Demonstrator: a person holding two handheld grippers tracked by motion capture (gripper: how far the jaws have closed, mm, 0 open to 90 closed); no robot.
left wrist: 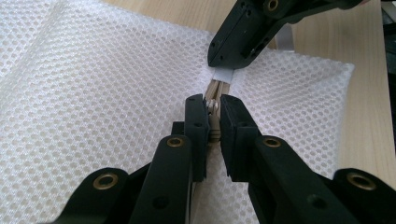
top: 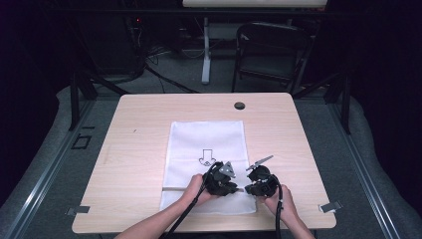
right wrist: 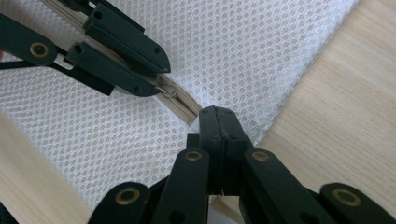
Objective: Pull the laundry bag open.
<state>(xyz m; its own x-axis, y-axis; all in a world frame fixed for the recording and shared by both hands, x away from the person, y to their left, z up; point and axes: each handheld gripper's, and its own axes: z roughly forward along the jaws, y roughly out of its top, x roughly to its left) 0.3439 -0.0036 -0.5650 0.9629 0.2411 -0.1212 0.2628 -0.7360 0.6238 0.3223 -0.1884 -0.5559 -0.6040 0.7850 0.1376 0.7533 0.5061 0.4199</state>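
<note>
A white mesh bag [top: 206, 144] lies flat on the wooden table [top: 139, 124], with a black arrow printed on it and a beige zipper [right wrist: 180, 103] running across near its front end. My left gripper [top: 235, 189] is shut on the zipper pull [left wrist: 214, 107], its tips [left wrist: 214, 103] pinching the small metal slider. Just to its right, my right gripper [top: 246, 189] is shut on the grey tab [left wrist: 222, 74] at the zipper's end by the bag's edge. In the right gripper view its jaws [right wrist: 217, 112] are pressed together, and the left gripper [right wrist: 156, 79] is close beyond them.
A black round grommet [top: 240, 105] sits in the table's far edge. Metal clips [top: 331, 206] [top: 77, 210] are at the front corners. A dark folding chair [top: 271, 50] and a desk leg [top: 205, 55] stand beyond the table.
</note>
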